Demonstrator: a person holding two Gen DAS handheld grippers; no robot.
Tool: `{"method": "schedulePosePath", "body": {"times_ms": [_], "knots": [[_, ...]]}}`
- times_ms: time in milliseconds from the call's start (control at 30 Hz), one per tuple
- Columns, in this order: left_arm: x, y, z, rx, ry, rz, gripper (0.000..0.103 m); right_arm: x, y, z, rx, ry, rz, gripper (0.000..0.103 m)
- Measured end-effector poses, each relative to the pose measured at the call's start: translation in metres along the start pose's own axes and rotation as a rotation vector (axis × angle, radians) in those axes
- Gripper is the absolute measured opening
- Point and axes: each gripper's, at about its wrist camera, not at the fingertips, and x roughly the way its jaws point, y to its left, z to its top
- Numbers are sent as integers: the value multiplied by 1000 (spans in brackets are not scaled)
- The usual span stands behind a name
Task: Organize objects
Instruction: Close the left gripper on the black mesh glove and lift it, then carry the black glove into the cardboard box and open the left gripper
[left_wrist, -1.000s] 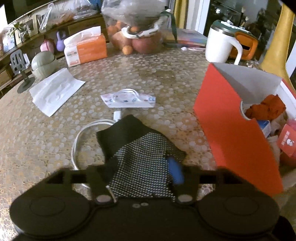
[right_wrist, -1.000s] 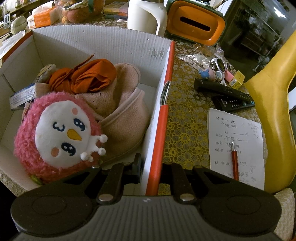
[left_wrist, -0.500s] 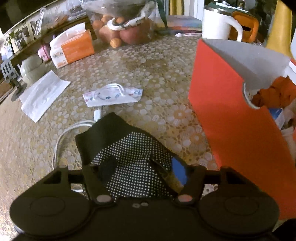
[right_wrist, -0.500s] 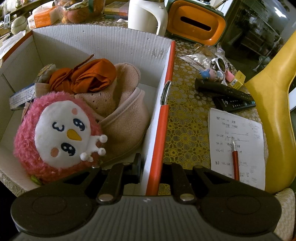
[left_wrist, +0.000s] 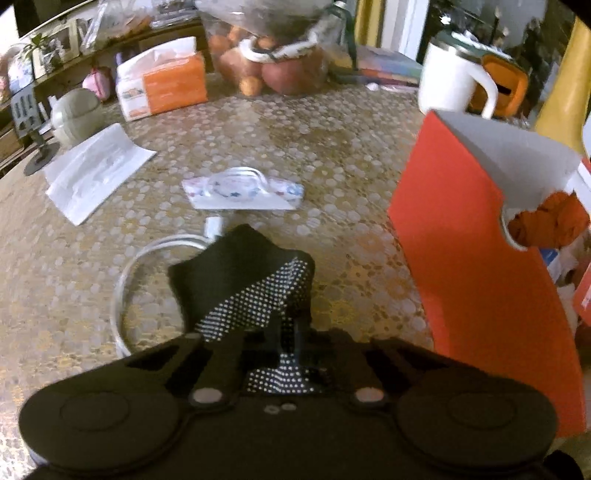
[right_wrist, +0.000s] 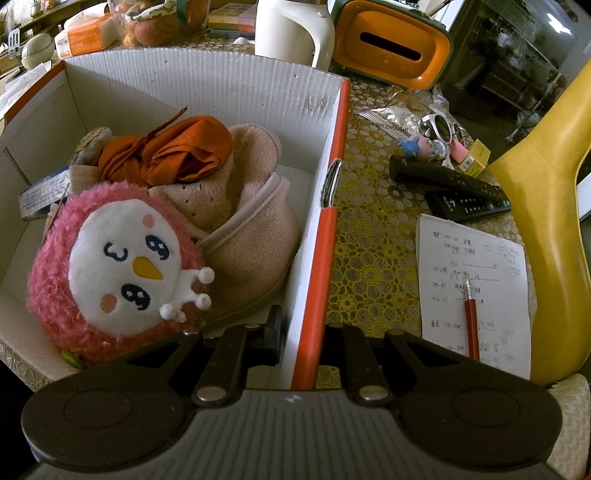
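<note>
A black glove with white dots (left_wrist: 251, 284) lies bunched on the patterned table, over a white cable loop (left_wrist: 147, 254). My left gripper (left_wrist: 284, 332) is closing its jaws on the glove's near edge, and the fabric is pinched between them. The orange-and-white cardboard box (left_wrist: 461, 240) stands to its right. In the right wrist view my right gripper (right_wrist: 301, 328) is shut on the box's near right wall (right_wrist: 325, 236), one finger inside and one outside. Inside lie a pink plush (right_wrist: 114, 266), a beige slipper (right_wrist: 240, 229) and an orange cloth (right_wrist: 177, 151).
Beyond the glove lie a mask packet (left_wrist: 243, 188) and a white sachet (left_wrist: 96, 173). An orange tissue pack (left_wrist: 162, 81), a fruit bag (left_wrist: 273, 55) and a white mug (left_wrist: 450, 85) stand farther back. Right of the box are two remotes (right_wrist: 450, 181), a written sheet with a pen (right_wrist: 472, 280) and a yellow chair (right_wrist: 546, 221).
My left jaws have gone from wide apart to pinched on the glove, and the glove has folded and bunched up. The right gripper and the box have not moved.
</note>
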Motion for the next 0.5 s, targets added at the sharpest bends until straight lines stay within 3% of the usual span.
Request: {"method": "schedulePosePath", "body": {"times_ms": [333, 500], "knots": [[-54, 39, 10, -74, -73, -35, 3, 0, 1, -1, 1, -2, -2, 12], [-80, 35, 13, -37, -96, -63, 3, -1, 1, -1, 5, -2, -1, 12]]}}
